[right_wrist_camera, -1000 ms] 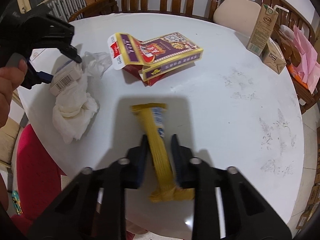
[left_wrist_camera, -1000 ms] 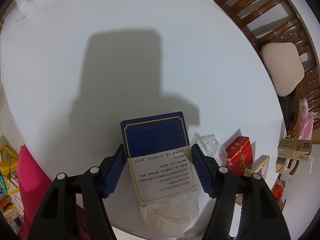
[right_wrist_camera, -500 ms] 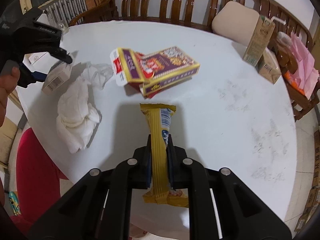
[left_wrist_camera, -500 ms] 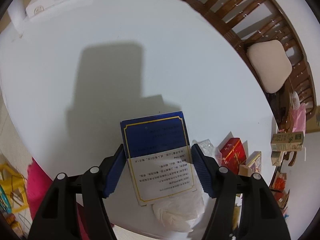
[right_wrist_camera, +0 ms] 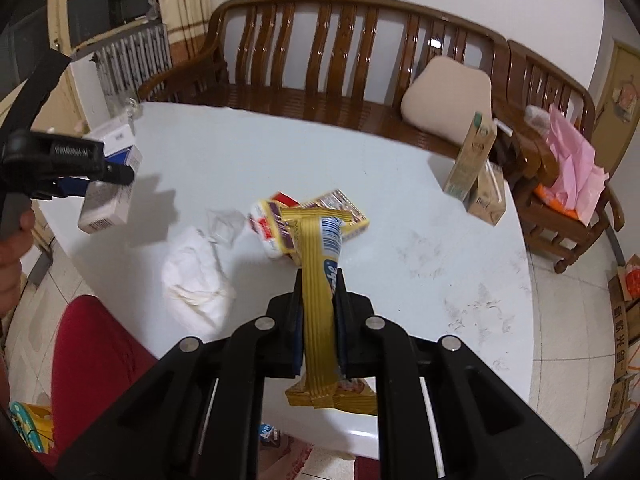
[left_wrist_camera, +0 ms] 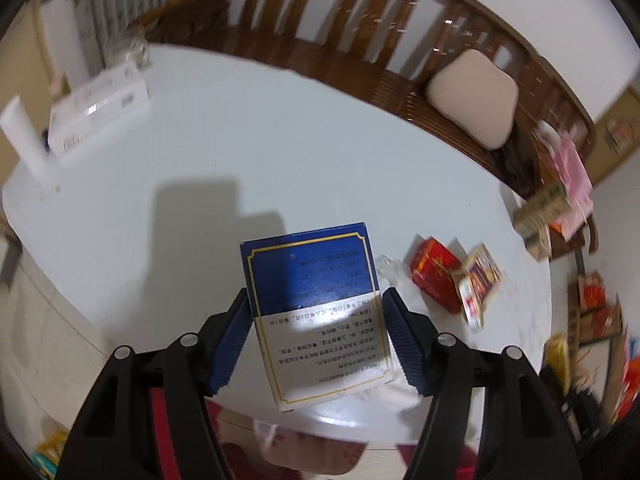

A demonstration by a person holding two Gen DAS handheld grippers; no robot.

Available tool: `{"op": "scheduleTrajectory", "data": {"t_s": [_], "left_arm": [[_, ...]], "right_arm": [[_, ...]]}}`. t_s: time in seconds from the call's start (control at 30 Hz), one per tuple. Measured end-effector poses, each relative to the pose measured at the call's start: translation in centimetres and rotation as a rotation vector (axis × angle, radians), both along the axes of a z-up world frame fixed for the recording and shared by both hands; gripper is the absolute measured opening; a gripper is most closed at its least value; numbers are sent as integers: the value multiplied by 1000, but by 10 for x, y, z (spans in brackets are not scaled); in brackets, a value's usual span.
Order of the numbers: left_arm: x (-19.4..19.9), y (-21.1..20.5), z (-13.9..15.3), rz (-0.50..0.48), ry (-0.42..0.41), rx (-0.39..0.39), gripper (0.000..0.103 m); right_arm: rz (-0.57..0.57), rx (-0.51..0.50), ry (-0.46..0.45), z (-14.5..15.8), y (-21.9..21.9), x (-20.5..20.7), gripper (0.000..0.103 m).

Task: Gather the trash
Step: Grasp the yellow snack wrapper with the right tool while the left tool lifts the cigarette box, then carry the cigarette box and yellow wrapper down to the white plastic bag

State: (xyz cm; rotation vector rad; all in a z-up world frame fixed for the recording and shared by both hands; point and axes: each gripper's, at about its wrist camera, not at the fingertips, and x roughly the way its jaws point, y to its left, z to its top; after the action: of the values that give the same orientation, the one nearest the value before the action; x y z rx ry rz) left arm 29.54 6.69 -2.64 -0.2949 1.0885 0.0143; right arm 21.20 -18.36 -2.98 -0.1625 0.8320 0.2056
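My left gripper (left_wrist_camera: pixel 317 298) is shut on a blue and white printed box (left_wrist_camera: pixel 312 280), held in the air above the near left edge of the round white table (left_wrist_camera: pixel 280 152). The right wrist view shows that same left gripper (right_wrist_camera: pixel 80 172) and its box (right_wrist_camera: pixel 106 204) at the far left, with a hand behind it. My right gripper (right_wrist_camera: pixel 320 280) is shut on a long yellow snack wrapper (right_wrist_camera: pixel 318 320), lifted off the table (right_wrist_camera: pixel 400 184). On the table lie a crumpled white tissue (right_wrist_camera: pixel 196 276), a clear plastic scrap (right_wrist_camera: pixel 226 222) and a torn red and purple carton (right_wrist_camera: pixel 332 208).
Two drink cartons (right_wrist_camera: pixel 472 160) stand at the table's far right edge. A white box (left_wrist_camera: pixel 96 116) sits at the back left. A wooden bench (right_wrist_camera: pixel 320 60) with a beige cushion (right_wrist_camera: pixel 444 96) runs behind. A red chair (right_wrist_camera: pixel 92 360) is near left; cardboard boxes (right_wrist_camera: pixel 624 320) line the floor at right.
Both grippers have risen with their loads. The yellow wrapper has come off the table. The left view has rolled and now takes in the bench and far table edge.
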Motion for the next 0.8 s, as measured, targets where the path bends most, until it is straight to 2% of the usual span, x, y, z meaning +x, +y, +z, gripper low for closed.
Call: {"op": "scheduleTrajectory", "data": {"t_s": [0.37, 0.8], "left_arm": [[-74, -28, 18, -186, -79, 89, 64], [-143, -51, 16, -325, -144, 122, 64]], "right_arm": [[9, 16, -101, 48, 23, -64, 13], [-7, 25, -145, 60, 31, -140, 13]]}}
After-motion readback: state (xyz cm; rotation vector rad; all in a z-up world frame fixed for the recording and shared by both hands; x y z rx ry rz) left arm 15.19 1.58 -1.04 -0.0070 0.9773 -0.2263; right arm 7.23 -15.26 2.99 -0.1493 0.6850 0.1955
